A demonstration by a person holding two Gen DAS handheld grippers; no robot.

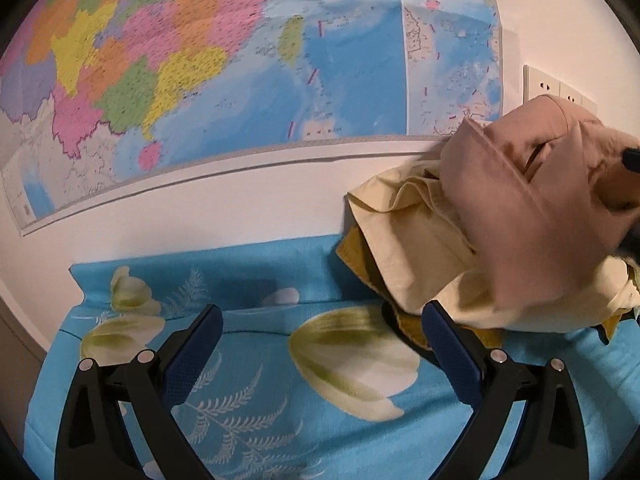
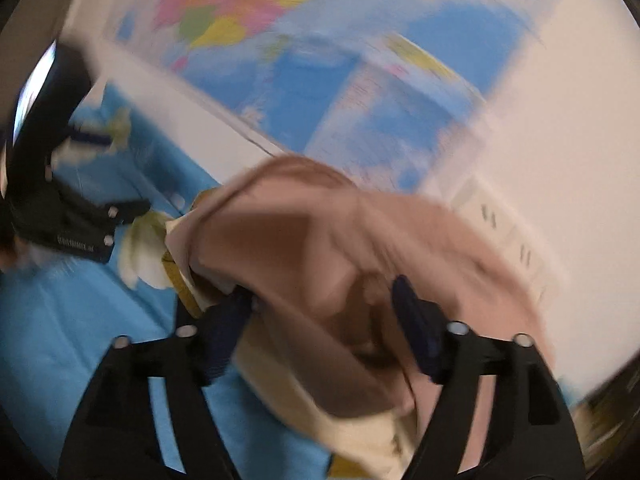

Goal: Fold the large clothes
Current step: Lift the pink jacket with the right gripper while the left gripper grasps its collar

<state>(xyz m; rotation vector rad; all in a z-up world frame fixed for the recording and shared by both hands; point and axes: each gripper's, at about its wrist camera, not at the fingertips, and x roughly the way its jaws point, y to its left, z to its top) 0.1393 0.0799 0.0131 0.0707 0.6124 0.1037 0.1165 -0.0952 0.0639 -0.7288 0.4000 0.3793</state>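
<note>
Pink-tan cloth [image 1: 532, 200] is bunched into a lump at the right side of the bed, lying on top of a pale cream garment [image 1: 416, 248], which in turn covers a mustard-yellow piece [image 1: 352, 256] showing at the pile's lower edge. All three sit on a blue bedsheet [image 1: 256, 380] printed with white-green flowers and fern leaves, close against the white wall [image 1: 240, 208]. A large coloured map [image 1: 248, 60] hangs on that wall, with a white socket plate [image 1: 544, 86] to its right, just above the pile. The left gripper [image 1: 320, 344] hovers over the sheet with its jaws spread wide and nothing between them, its right finger close to the edge of the cream garment. The right gripper [image 2: 320, 316] is in among the pink-tan cloth [image 2: 320, 248], its blue-padded fingers [image 2: 412, 312] set apart with folds of the fabric bulging between them; the right wrist view is blurred, so whether the pads actually pinch the cloth cannot be told.
</note>
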